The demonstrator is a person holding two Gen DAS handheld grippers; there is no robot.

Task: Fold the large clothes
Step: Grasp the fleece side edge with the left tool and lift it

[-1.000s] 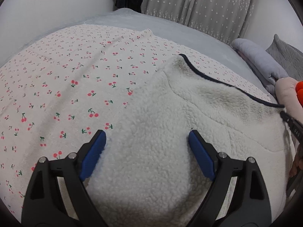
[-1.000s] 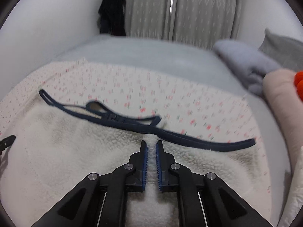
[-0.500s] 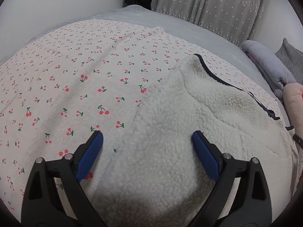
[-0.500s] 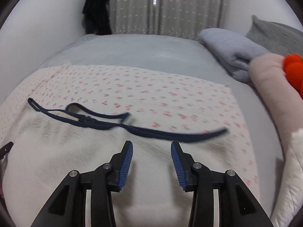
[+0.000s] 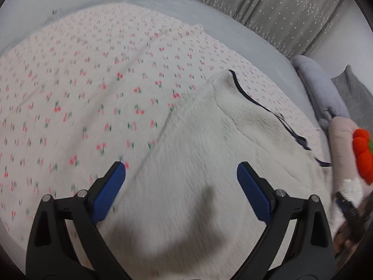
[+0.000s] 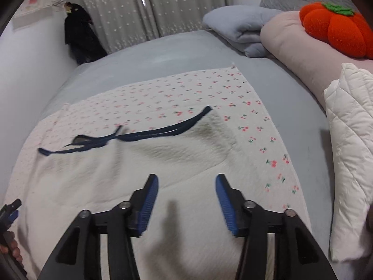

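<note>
A cream fleece garment [image 5: 209, 154] with dark navy trim [image 5: 256, 102] lies spread on a cherry-print sheet [image 5: 93, 81]. It also shows in the right wrist view [image 6: 139, 175], with its navy edge and cord [image 6: 144, 137] along the far side. My left gripper [image 5: 181, 175] is open and empty, hovering above the fleece near its left edge. My right gripper [image 6: 187, 185] is open and empty above the fleece's right part.
The sheet [image 6: 186, 93] covers a grey bed [image 6: 174, 53]. A folded grey blanket [image 6: 240, 25], a pink pillow [image 6: 298, 46] with an orange pumpkin cushion [image 6: 338, 30] and a white quilted item [image 6: 349, 151] lie on the right. Curtains [image 6: 151, 7] hang behind.
The right gripper opened from shut and let go of the fleece, then lifted back. The left gripper stayed open and rose slightly above the garment.
</note>
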